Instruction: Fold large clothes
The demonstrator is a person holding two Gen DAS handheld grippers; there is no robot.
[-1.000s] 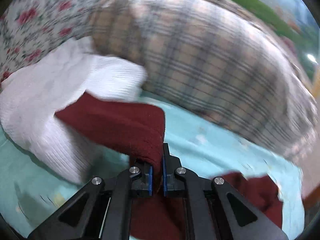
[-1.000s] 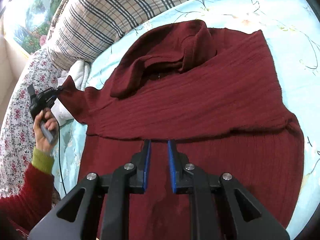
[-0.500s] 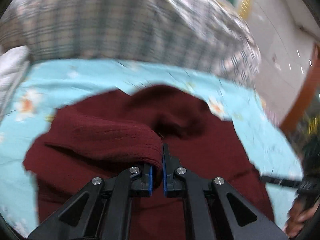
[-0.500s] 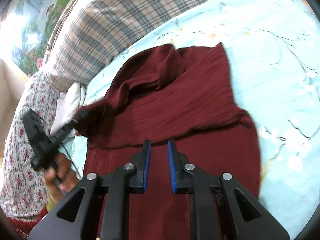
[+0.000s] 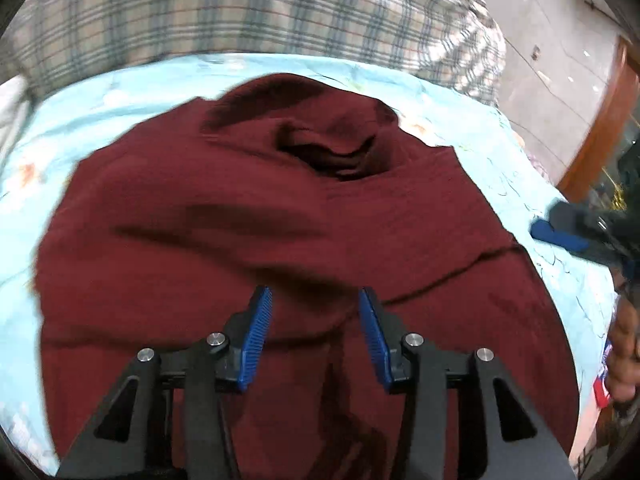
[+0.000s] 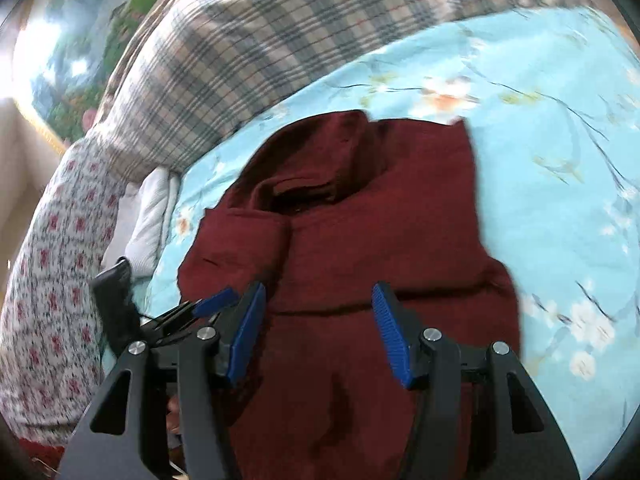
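Note:
A dark red knit sweater (image 5: 248, 216) lies on the light blue flowered bedsheet (image 5: 120, 88), collar at the far end and both sleeves folded in over the body. My left gripper (image 5: 316, 312) is open and empty just above the sweater's middle. My right gripper (image 6: 318, 312) is open and empty over the sweater (image 6: 380, 240) too. The left gripper's blue pads (image 6: 214, 302) show at the sweater's left edge in the right wrist view. The right gripper (image 5: 568, 236) shows blurred at the right edge in the left wrist view.
A plaid quilt (image 5: 248, 12) is piled along the far side of the bed (image 6: 540, 128). A white knit garment (image 6: 152, 216) and a red-flowered cloth (image 6: 52, 280) lie at the left. A wooden frame and floor (image 5: 560, 60) show at the far right.
My left gripper carried the sleeve across onto the sweater's body and let it go; its jaws went from shut to open. My right gripper opened wider. Both views swung over the sweater.

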